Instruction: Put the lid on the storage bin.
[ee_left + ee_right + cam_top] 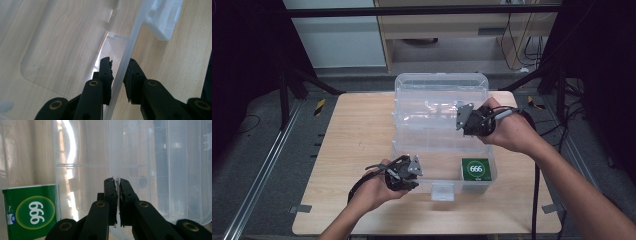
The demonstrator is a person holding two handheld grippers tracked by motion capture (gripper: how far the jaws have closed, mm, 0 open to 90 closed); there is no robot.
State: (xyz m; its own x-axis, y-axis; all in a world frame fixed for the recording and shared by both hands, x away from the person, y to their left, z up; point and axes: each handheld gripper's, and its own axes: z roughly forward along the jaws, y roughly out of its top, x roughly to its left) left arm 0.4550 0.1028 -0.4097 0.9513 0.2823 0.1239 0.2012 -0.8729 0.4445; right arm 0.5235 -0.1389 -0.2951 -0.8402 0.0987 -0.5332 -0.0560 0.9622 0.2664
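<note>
A light wooden table stood under a camera looking down from above, and on it, a little toward three o'clock of the middle, sat a clear plastic storage box with its lid swung open and standing up at the twelve o'clock side. A white latch hung from the box's front edge at six o'clock. Inside the box, in the corner toward four o'clock, lay a small green packet printed with the number 666 in a circle. A person's two forearms came in from six o'clock. The left hand held the left gripper at the box's front wall, toward seven o'clock; in the left gripper view its two black jaws stood one on each side of that thin clear wall, a narrow gap apart, nearly touching it. The right hand held the right gripper at about two o'clock of the box, near the hinge line. In the right gripper view its jaws were pressed almost together on a thin clear sheet of the box, with the green packet lying at about eight o'clock of them.
</note>
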